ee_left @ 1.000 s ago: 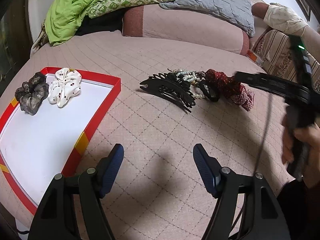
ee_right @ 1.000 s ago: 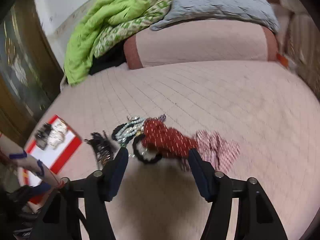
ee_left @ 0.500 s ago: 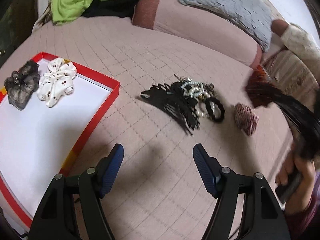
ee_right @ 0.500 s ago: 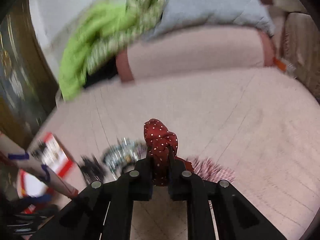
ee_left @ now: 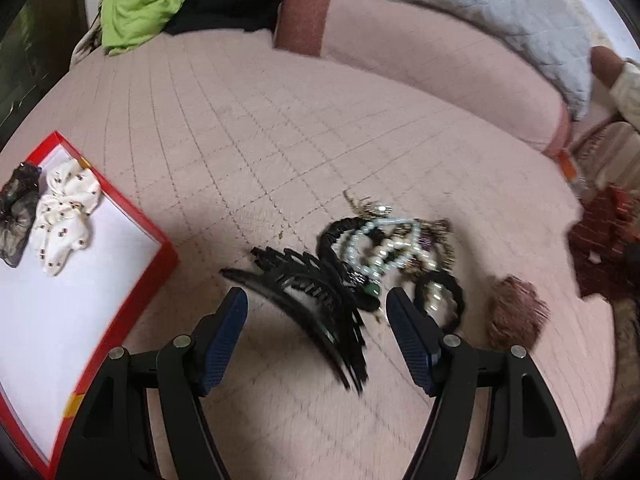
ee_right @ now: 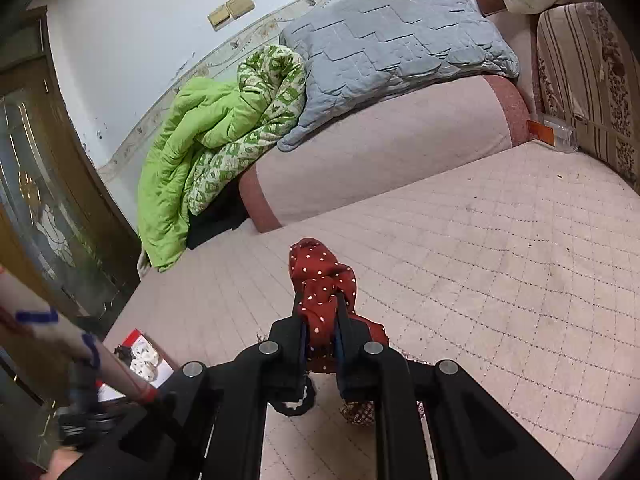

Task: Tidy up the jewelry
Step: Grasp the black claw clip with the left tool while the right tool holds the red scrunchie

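Note:
My right gripper (ee_right: 319, 312) is shut on a red polka-dot scrunchie (ee_right: 320, 272) and holds it above the pink bed; the scrunchie also shows blurred at the right edge of the left wrist view (ee_left: 600, 236). My left gripper (ee_left: 316, 316) is open, just above a black claw hair clip (ee_left: 308, 292). Beyond the clip lies a tangle of bead bracelets (ee_left: 384, 240), a black hair tie (ee_left: 440, 296) and a checked scrunchie (ee_left: 516, 312). A red-rimmed white tray (ee_left: 132, 304) at the left holds a black scrunchie (ee_left: 16, 208) and a white scrunchie (ee_left: 64, 212).
A pink bolster (ee_right: 380, 156), a grey quilted pillow (ee_right: 396, 44) and a green quilt (ee_right: 216, 136) lie at the back of the bed. A striped cushion (ee_right: 588, 80) stands at the right. A wooden door (ee_right: 44, 184) is at the left.
My right gripper closed on the red polka-dot scrunchie and lifted it off the pile. My left gripper moved forward toward the black claw clip, staying open.

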Tool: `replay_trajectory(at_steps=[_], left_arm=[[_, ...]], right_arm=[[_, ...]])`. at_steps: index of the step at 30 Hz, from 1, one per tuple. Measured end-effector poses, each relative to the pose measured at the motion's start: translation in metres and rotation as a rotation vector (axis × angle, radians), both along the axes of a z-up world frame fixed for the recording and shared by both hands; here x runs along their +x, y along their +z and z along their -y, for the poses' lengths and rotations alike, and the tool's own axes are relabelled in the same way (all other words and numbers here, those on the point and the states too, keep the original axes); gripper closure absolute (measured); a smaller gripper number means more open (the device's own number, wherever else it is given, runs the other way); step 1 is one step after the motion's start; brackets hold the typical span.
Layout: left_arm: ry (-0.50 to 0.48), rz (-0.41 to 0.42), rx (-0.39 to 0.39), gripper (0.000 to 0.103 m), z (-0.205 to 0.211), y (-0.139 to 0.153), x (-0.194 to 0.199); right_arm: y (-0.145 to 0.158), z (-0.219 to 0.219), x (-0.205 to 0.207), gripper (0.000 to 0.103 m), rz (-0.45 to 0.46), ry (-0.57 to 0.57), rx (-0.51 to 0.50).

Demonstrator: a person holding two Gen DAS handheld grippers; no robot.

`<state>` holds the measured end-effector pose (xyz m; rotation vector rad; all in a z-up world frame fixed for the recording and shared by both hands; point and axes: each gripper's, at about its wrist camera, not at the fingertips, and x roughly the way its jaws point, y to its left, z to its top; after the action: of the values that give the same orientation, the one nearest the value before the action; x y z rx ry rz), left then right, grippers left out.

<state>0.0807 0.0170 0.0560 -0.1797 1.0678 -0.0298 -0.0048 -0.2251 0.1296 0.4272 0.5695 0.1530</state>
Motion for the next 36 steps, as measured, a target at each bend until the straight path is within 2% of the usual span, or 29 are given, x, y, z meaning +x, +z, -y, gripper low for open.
replay_trajectory(at_steps=[3,6,7,8,11,15,16,17,22,27,28,31,34,36], left_arm=[[-0.001,-0.016,0.003,0.032,0.005,-0.013,0.012],[-0.044,0.001,0.014,0.032,0.007,-0.019,0.014],[-0.058,0.004,0.016,0.033,0.006,-0.021,0.012],[-0.072,0.003,0.015,0.039,0.004,-0.024,0.011],[-0.133,0.019,-0.006,0.045,-0.006,-0.026,0.002],[-0.175,0.036,0.004,0.047,-0.009,-0.027,-0.009],[-0.182,0.038,0.034,0.047,-0.008,-0.029,-0.009],[-0.181,0.042,0.056,0.047,-0.007,-0.029,-0.008],[-0.148,0.04,0.023,0.047,-0.009,-0.029,0.001],[-0.153,0.052,0.038,0.047,-0.004,-0.03,0.009],[-0.148,0.059,0.036,0.048,-0.005,-0.03,0.01],[-0.15,0.077,0.042,0.066,-0.008,-0.029,0.007],[-0.162,0.087,0.005,0.068,-0.011,-0.027,0.001],[-0.172,0.107,0.012,0.071,-0.01,-0.024,-0.005]], right_arm=[[-0.002,0.004,0.001,0.091,-0.008,0.002,0.02],[-0.003,0.006,0.003,0.091,-0.011,0.01,0.025],[-0.003,0.006,0.003,0.091,-0.011,0.012,0.023],[-0.003,0.007,0.003,0.091,-0.01,0.016,0.026],[-0.001,0.009,0.003,0.091,-0.006,0.019,0.039],[0.0,0.008,0.001,0.091,0.001,0.032,0.05],[0.001,0.008,0.0,0.091,0.003,0.035,0.053],[0.002,0.007,0.0,0.091,0.005,0.036,0.052],[0.001,0.005,0.0,0.091,0.001,0.042,0.045],[-0.001,0.004,0.002,0.091,-0.007,0.044,0.044],[-0.001,0.003,0.003,0.091,-0.008,0.047,0.041],[-0.001,0.0,0.004,0.091,-0.009,0.059,0.03],[-0.001,-0.002,0.005,0.091,-0.01,0.067,0.028],[-0.001,-0.002,0.006,0.091,-0.015,0.069,0.026]])
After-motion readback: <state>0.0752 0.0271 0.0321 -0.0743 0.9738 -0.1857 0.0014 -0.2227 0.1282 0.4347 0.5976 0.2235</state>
